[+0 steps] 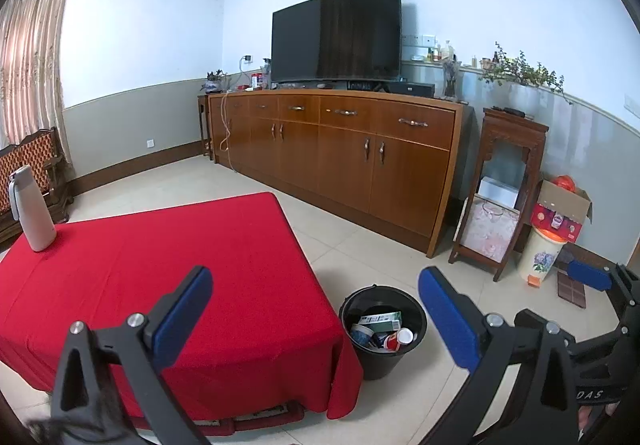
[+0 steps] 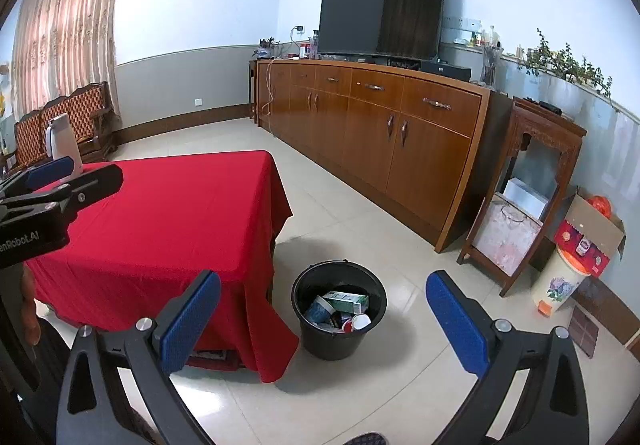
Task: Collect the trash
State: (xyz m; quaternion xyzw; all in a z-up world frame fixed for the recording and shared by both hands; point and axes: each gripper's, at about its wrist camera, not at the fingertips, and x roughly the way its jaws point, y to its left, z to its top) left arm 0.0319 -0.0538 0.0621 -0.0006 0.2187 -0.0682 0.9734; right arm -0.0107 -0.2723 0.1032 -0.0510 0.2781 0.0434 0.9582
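Left wrist view: nearest the lens, I read the left tool [image 1: 316,309] spread wide with nothing between its blue pads. Beyond it the black bucket [image 1: 382,355] stands upright on the floor tiles, just off the near right corner of the red-draped desk [image 1: 160,277], mouth up. Inside lie a green-and-white carton [image 1: 380,320] on its side, long axis roughly left to right, and cups I cannot separate clearly. The right tool [image 1: 592,277] shows at the right edge; its opening cannot be judged here.

Right wrist view: the right tool [image 2: 324,317] is wide open and empty. I judge the carton light, crushable cardboard; take it across its narrow faces. The desk top carries only a white flask [image 2: 64,145] at its far left corner.
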